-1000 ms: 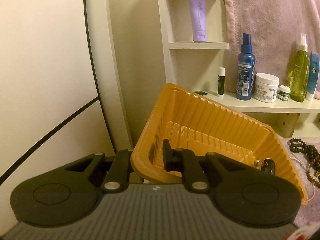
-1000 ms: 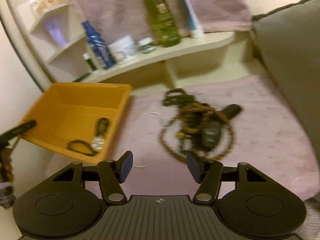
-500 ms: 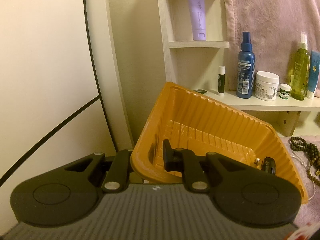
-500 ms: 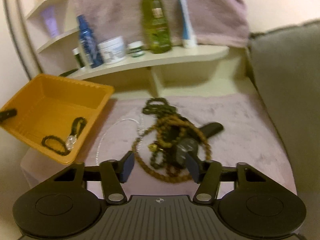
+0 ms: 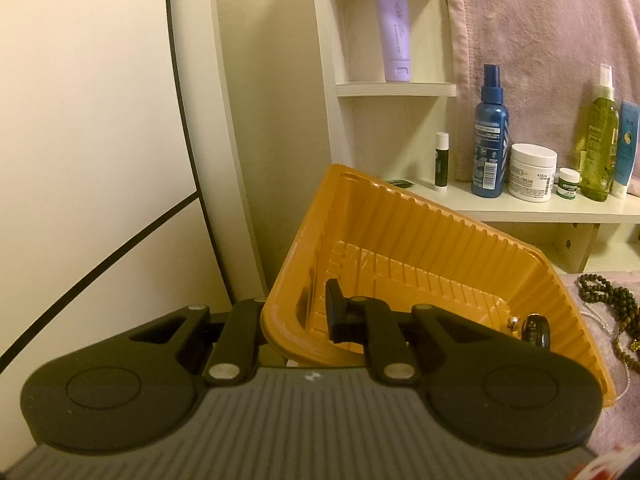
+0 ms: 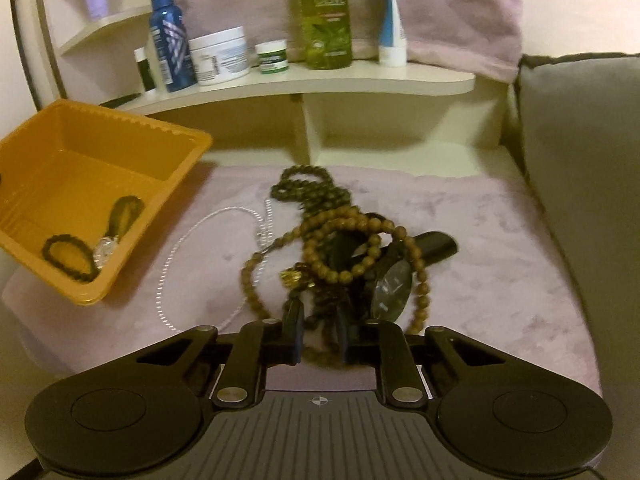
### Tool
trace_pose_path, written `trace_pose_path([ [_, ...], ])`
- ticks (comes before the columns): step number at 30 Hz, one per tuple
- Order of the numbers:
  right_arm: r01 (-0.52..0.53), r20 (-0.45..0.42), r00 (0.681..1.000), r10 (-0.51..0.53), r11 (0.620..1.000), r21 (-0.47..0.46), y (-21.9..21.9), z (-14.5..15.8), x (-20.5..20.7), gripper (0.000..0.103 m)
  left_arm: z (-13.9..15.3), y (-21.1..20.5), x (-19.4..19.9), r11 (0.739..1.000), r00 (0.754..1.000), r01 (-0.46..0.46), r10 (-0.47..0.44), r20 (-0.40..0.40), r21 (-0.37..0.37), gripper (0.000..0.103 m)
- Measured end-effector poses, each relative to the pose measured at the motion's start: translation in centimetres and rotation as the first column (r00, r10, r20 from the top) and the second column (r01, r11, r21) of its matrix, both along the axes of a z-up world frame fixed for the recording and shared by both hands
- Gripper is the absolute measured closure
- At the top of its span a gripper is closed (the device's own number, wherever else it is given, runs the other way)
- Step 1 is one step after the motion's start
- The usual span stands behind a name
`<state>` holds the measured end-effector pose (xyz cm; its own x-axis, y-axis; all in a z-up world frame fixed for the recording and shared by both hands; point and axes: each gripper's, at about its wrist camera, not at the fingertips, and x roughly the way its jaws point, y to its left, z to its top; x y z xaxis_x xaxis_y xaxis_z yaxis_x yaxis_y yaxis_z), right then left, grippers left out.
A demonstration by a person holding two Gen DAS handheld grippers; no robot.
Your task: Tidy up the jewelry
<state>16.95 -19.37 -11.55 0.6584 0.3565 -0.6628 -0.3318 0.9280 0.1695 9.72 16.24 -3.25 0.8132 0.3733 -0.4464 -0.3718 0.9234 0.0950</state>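
1. The left gripper (image 5: 304, 320) is clamped on the near-left rim of the orange tray (image 5: 400, 232), one finger inside the wall and one outside, holding the tray tilted off the surface.
2. In the right wrist view the tray (image 6: 36, 216) sits at the left, with two dark bead bracelets (image 6: 68, 256) and a small clear piece in its low corner.
3. The right gripper (image 6: 319, 330) is down at the near edge of the jewelry pile (image 6: 332, 240) on the pink cloth (image 6: 500, 240). Its jaws have just been closing and now stand narrowly apart, with dark beads (image 6: 324, 320) between the fingers; whether the pads press on them cannot be told.
4. The pile holds brown and green bead strands, a watch (image 6: 392, 288) and a white chain (image 6: 192, 248) trailing left toward the tray.
5. Bottles and jars stand on the far shelf (image 6: 360, 80).
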Motion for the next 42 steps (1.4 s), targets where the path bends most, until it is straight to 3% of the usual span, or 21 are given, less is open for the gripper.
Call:
trace_pose_path([
  [5, 0.009, 0.014, 1.000, -0.009, 1.000, -0.028, -0.3, 0.0, 0.2, 0.085, 0.0, 0.0, 0.0, 1.000, 1.000, 0.002, -0.002, 0.003, 0.001, 0.090],
  [13, -0.075, 0.046, 0.996, 0.079, 0.993, -0.089, 0.2, -1.0, 0.7, 0.085, 0.0, 0.0, 0.0, 1.000, 1.000, 0.003, -0.003, 0.004, 0.002, 0.090],
  [17, -0.103, 0.056, 0.992, 0.110, 0.989, -0.102, 0.4, -1.0, 0.6, 0.097, -0.1, 0.1, 0.0, 1.000, 1.000, 0.003, -0.003, 0.004, 0.004, 0.090],
  [21, -0.125, 0.063, 0.989, 0.134, 0.984, -0.123, 0.9, -0.9, 0.2, 0.098, -0.1, 0.0, 0.0, 1.000, 1.000, 0.004, -0.004, 0.004, 0.004, 0.090],
  [33, -0.110, 0.048, 0.993, 0.109, 0.994, 0.009, 0.3, 1.1, -1.0, 0.098, 0.0, -0.1, -0.3, 1.000, 1.000, 0.011, -0.011, 0.009, 0.006, 0.090],
  [42, -0.109, 0.063, 0.992, 0.106, 0.993, 0.055, 0.1, 3.5, -0.9, 0.098, 0.0, 0.0, -0.3, 1.000, 1.000, 0.015, -0.015, 0.009, 0.004, 0.090],
])
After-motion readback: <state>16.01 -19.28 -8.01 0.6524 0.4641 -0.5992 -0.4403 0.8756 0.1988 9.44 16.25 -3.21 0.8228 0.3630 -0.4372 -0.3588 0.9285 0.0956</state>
